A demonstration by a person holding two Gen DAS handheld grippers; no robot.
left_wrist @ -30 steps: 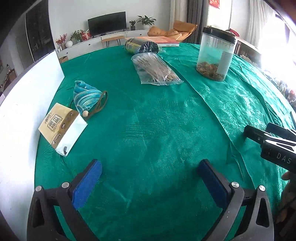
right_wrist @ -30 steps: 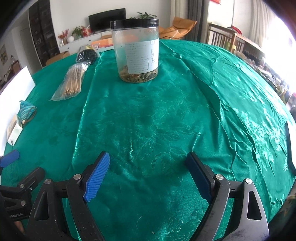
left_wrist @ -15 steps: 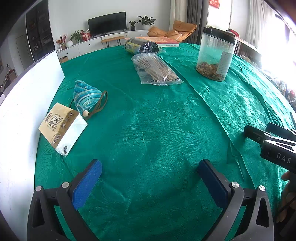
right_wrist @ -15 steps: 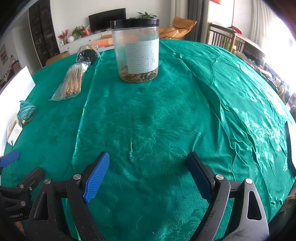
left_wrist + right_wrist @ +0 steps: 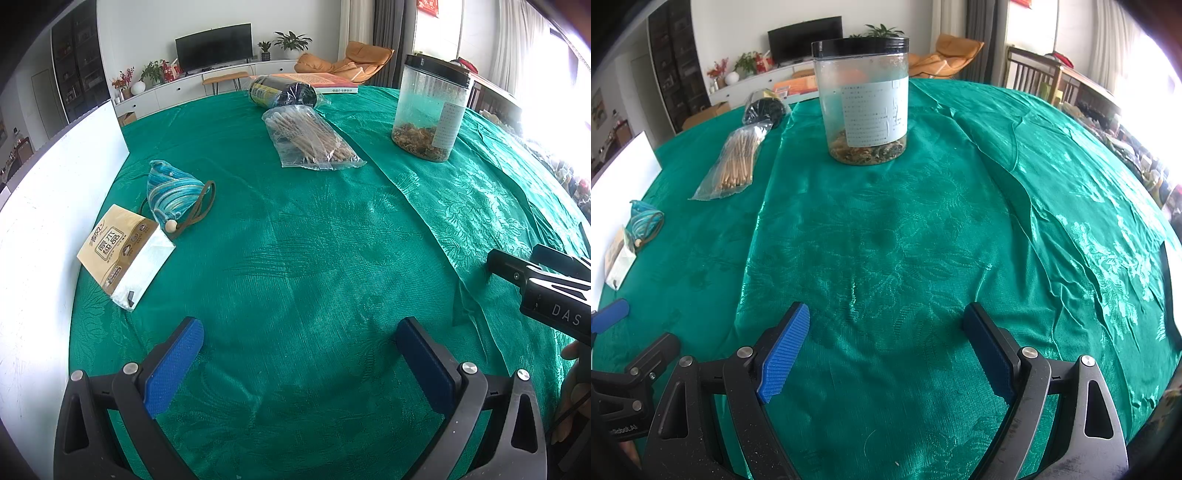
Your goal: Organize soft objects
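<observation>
Two grippers hover low over a bench draped in shiny green patterned cloth (image 5: 295, 258), both with jaws spread wide and nothing between the blue pads. The left gripper (image 5: 299, 354) faces bare cloth; the right gripper (image 5: 886, 343) does too, and its black body shows at the right edge of the left view.

The soft things lie at the left side, near a white upright board (image 5: 48, 206): a blue striped fabric pouch with a brown cord and wooden bead (image 5: 173, 195), and just in front of it, touching or nearly so, a tan-and-white soft pack of tissues (image 5: 123, 254).

Farther back, a clear plastic bag of thin wooden sticks (image 5: 310, 140) lies flat, with a dark cylindrical can on its side (image 5: 280, 94) behind it and an orange-covered book (image 5: 317, 81) beyond. To the right stands an upright clear plastic jar with a black lid and dried contents at the bottom (image 5: 864, 103), directly ahead of the right gripper.
</observation>
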